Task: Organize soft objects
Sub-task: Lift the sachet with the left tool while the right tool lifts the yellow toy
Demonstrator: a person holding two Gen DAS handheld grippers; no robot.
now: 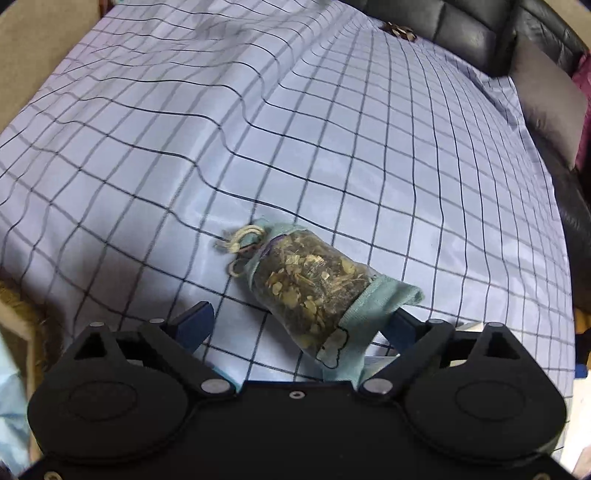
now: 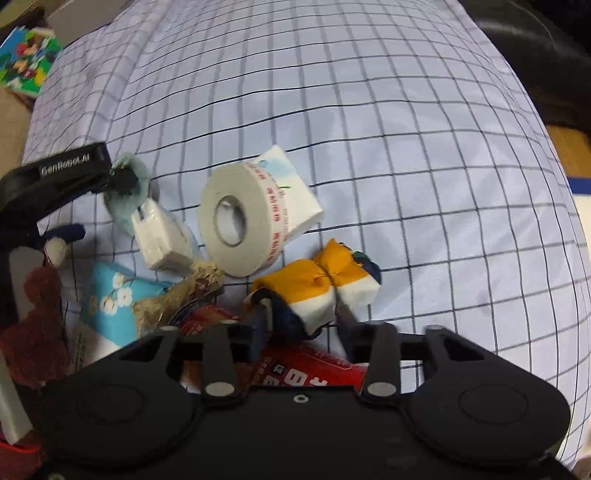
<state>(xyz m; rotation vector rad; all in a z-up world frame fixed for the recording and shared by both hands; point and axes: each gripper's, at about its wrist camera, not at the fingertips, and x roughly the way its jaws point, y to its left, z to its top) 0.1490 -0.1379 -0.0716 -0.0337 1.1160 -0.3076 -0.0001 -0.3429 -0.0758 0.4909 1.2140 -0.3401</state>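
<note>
In the left wrist view a see-through herb sachet (image 1: 306, 284) with teal cloth ends and a cord loop lies on the checked cloth (image 1: 258, 129). My left gripper (image 1: 299, 325) is open; the sachet's near end lies between its blue fingers (image 1: 195, 323), against the right one. In the right wrist view my right gripper (image 2: 301, 317) stands narrowly open around the near end of an orange, white and navy cloth bundle (image 2: 325, 284). The left gripper (image 2: 74, 166) also shows there at the far left, touching teal cloth (image 2: 129, 192).
Near the bundle lie a roll of white tape (image 2: 240, 218), a tissue pack (image 2: 291, 184), a white block (image 2: 162, 236), a blue floral pouch (image 2: 110, 302), a red packet (image 2: 314, 369) and a maroon plush (image 2: 33, 332). A black sofa (image 1: 461, 29) and grey cushion (image 1: 546, 99) border the far right.
</note>
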